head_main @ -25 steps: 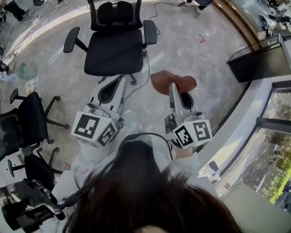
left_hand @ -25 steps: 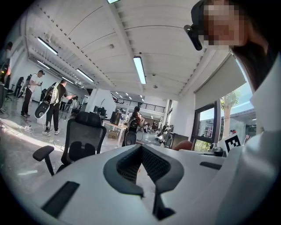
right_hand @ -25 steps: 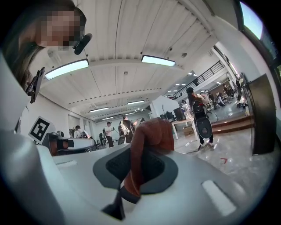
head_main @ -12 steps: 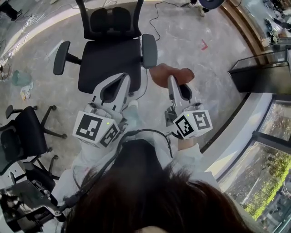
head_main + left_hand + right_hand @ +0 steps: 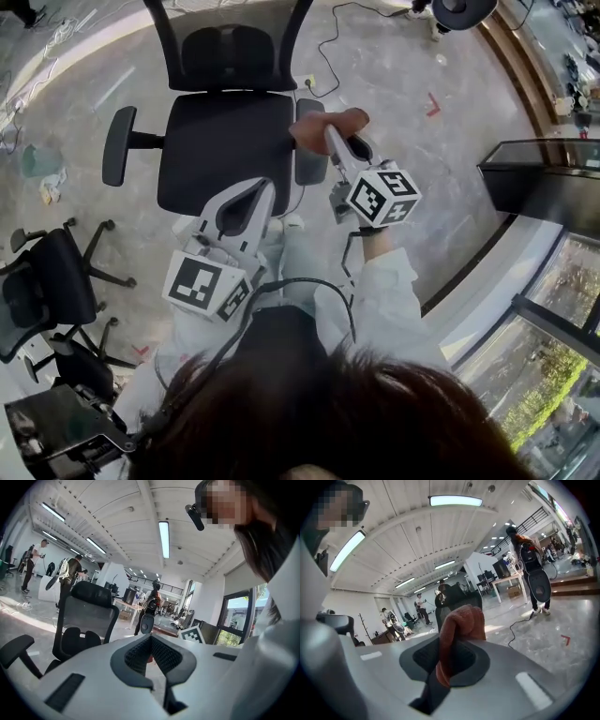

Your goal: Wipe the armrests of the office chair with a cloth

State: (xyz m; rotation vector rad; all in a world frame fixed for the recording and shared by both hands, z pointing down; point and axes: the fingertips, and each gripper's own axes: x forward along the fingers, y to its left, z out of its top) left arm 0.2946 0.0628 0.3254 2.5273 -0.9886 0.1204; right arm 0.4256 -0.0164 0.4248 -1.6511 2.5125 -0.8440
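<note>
A black office chair [image 5: 225, 141] stands in front of me, and its mesh back [image 5: 86, 616] also shows in the left gripper view. My right gripper [image 5: 328, 134] is shut on a brown cloth [image 5: 323, 127], which bulges out of the jaws [image 5: 461, 623]. The cloth hangs over the far end of the chair's right armrest [image 5: 308, 167]; I cannot tell if they touch. The other armrest [image 5: 117, 145] is bare. My left gripper [image 5: 260, 186] is shut and holds nothing, hovering near the seat's front edge.
Smaller black chairs [image 5: 47, 267] stand at the left. A cable [image 5: 328, 47] trails over the grey floor behind the chair. A dark cabinet [image 5: 544, 178] and a glass wall run along the right. People [image 5: 70, 573] stand far off.
My right gripper has carried the cloth forward and left, from over the floor to over the chair's right armrest. The chair now sits closer and more central. The left gripper has barely moved.
</note>
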